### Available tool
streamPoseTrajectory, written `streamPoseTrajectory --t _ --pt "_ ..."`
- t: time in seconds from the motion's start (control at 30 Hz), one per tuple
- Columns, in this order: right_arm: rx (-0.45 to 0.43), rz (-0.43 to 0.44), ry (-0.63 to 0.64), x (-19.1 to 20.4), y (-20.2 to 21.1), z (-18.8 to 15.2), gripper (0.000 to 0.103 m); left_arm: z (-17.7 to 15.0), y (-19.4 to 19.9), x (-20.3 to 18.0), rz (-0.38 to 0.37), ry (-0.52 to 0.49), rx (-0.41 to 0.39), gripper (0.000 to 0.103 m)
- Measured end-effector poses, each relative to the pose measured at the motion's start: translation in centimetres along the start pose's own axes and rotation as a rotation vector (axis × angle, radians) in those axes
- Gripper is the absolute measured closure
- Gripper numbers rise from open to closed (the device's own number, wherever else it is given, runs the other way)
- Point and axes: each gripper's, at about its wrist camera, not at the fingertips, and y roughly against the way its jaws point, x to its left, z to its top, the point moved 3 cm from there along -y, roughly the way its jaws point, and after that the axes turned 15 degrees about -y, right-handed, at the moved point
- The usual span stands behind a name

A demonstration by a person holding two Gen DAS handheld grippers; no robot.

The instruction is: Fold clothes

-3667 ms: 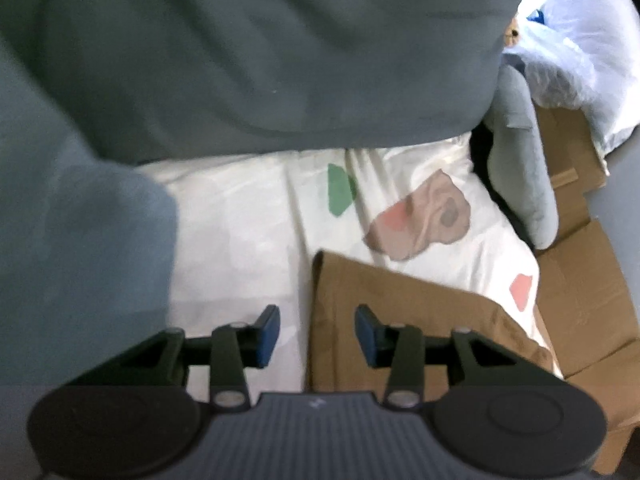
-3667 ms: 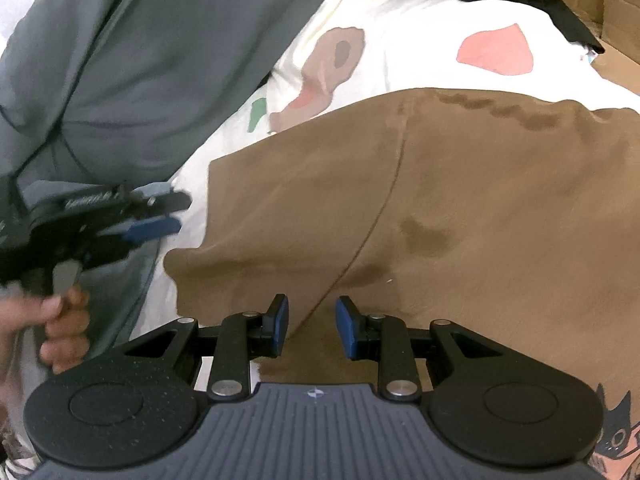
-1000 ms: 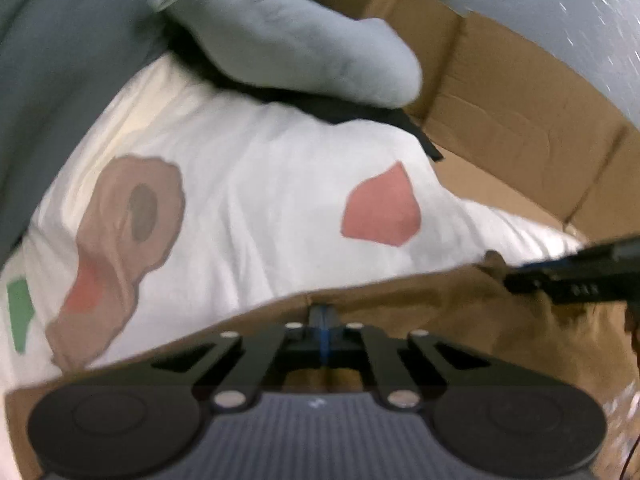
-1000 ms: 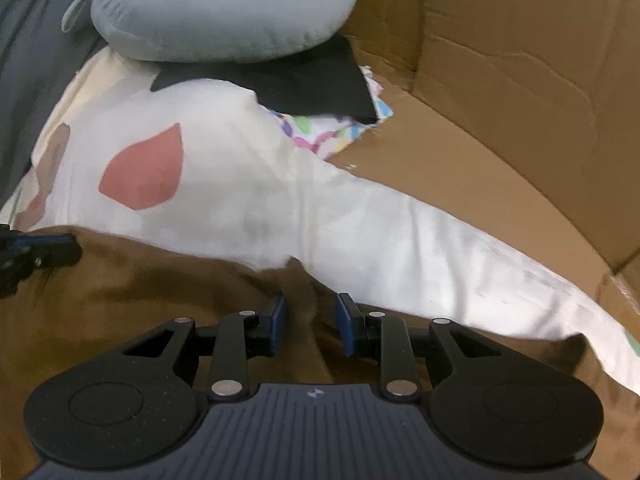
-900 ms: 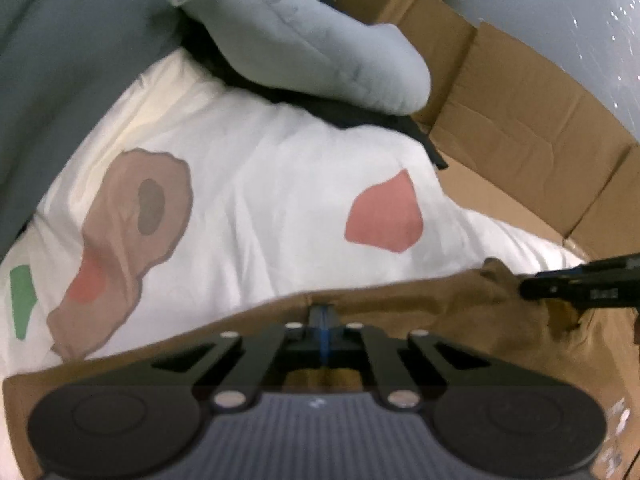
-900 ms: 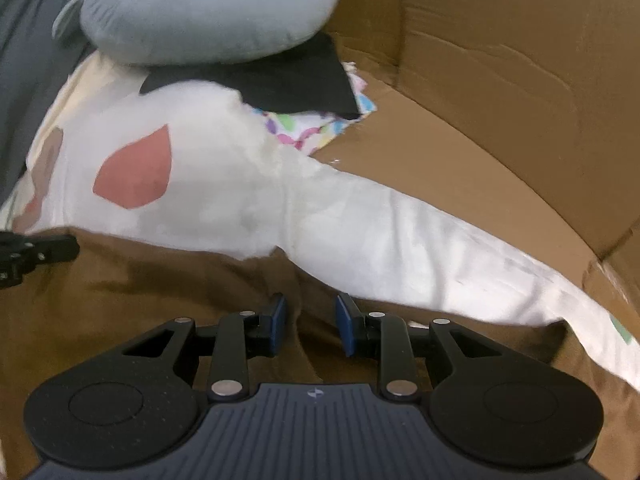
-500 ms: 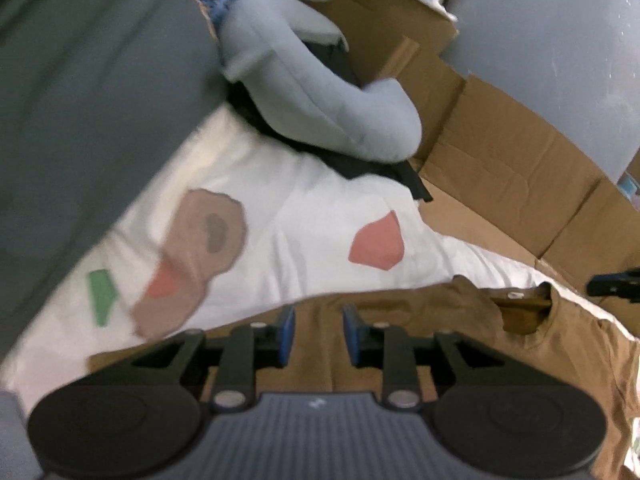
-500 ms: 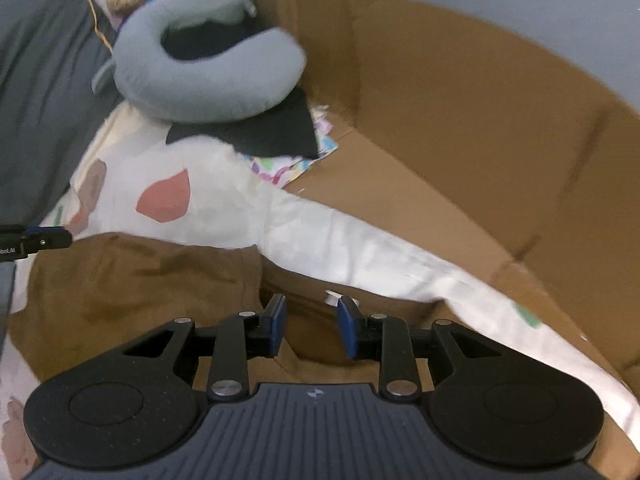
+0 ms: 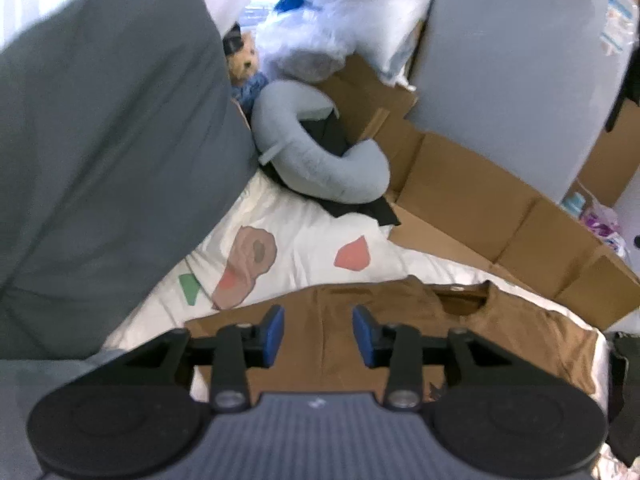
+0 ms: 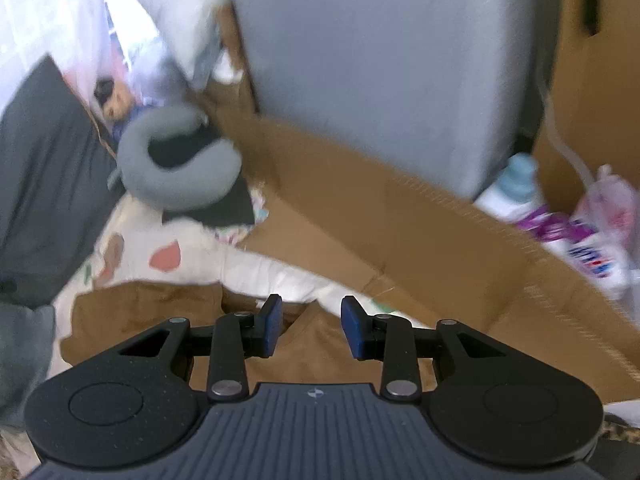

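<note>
Brown shirt (image 9: 384, 320) lies flat below my left gripper (image 9: 318, 336) and right gripper (image 10: 308, 326); jaws just opening, parted, nothing between.

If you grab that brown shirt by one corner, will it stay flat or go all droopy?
Probably droopy: the brown shirt is thin cloth lying limp and creased on the white sheet. It likely feels light, and may slide rather than roll.

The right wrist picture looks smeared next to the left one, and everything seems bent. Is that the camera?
Right wrist view: motion blur streaks the cardboard box and bottles; only the right gripper is crisp. Left wrist view: sharper, the brown shirt and neck pillow read clearly, though the window area is blown out white. Both views: the fisheye lens bends straight edges and darkens the corners.
</note>
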Motion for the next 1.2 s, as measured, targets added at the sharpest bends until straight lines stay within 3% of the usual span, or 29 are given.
streamPoseTrajectory --t 0.37,0.6,0.9,1.2 --pt "-0.07 -0.028 -0.019 -5.2 16.0 0.9 0.063 -1.4 10.8 -3.4 0.03 0.032 -0.004 0.049" --pt "-0.092 -0.033 -0.115 -11.6 21.4 -1.9 0.057 -4.3 14.4 -4.1 0.062 0.061 0.02 0.045" --pt "-0.044 -0.057 -0.203 -19.1 20.1 -9.5 0.057 -8.5 15.1 -3.5 0.085 0.16 0.039 0.039" --pt "0.025 -0.014 -0.363 -22.1 12.5 -18.3 0.057 -12.7 11.5 -3.5 0.125 0.184 0.087 0.039"
